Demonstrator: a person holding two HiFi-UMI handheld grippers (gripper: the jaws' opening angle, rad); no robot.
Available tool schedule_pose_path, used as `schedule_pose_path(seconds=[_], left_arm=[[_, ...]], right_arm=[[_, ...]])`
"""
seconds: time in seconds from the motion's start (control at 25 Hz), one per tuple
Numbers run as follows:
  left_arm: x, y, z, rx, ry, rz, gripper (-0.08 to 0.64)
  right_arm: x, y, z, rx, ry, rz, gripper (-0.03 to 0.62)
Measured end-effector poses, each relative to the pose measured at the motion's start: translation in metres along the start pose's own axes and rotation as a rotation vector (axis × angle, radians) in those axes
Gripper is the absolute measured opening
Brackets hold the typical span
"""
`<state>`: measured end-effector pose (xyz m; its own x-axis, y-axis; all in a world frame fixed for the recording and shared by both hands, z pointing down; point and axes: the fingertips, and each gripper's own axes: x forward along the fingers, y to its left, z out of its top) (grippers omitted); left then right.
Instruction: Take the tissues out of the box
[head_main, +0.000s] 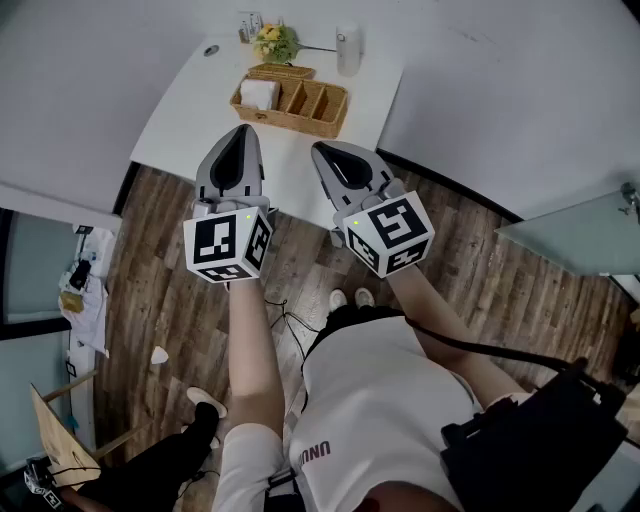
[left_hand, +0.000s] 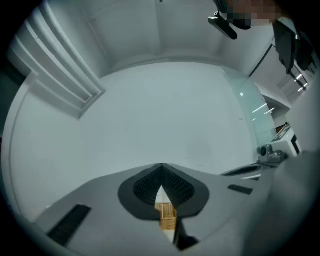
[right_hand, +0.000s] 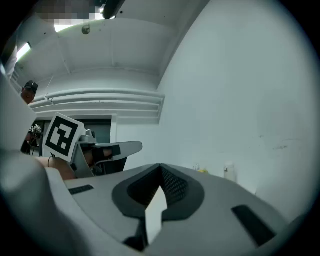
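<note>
Probably soft, light and tearable, the tissues (head_main: 258, 93) in the far wicker box (head_main: 300, 119) want pinching at their top; left gripper (head_main: 243, 135) and right gripper (head_main: 325, 152): fingers (head_main: 232, 165) together, empty.

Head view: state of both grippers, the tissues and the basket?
Left gripper: shut, empty, in the air.
Right gripper: shut, empty, in the air.
Tissues: in the basket's left end compartment, untouched.
Basket: upright on the table.
</note>
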<state>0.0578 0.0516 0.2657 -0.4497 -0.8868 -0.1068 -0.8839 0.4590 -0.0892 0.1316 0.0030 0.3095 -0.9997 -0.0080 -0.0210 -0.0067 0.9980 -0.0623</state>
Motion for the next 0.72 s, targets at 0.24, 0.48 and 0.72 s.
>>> schedule_pose_path(seconds=[0.24, 0.48, 0.72], left_arm=[[-0.001, 0.003, -0.004, -0.009, 0.009, 0.005, 0.011], [-0.006, 0.008, -0.006, -0.010, 0.015, 0.017, 0.011], [-0.011, 0.013, -0.004, -0.007, 0.012, 0.020, 0.011]], right_arm=[[0.002, 0.000, -0.001, -0.010, 0.006, -0.006, 0.020], [0.004, 0.003, -0.001, -0.018, 0.006, 0.000, 0.020], [0.008, 0.009, 0.001, -0.032, 0.002, 0.007, 0.020]])
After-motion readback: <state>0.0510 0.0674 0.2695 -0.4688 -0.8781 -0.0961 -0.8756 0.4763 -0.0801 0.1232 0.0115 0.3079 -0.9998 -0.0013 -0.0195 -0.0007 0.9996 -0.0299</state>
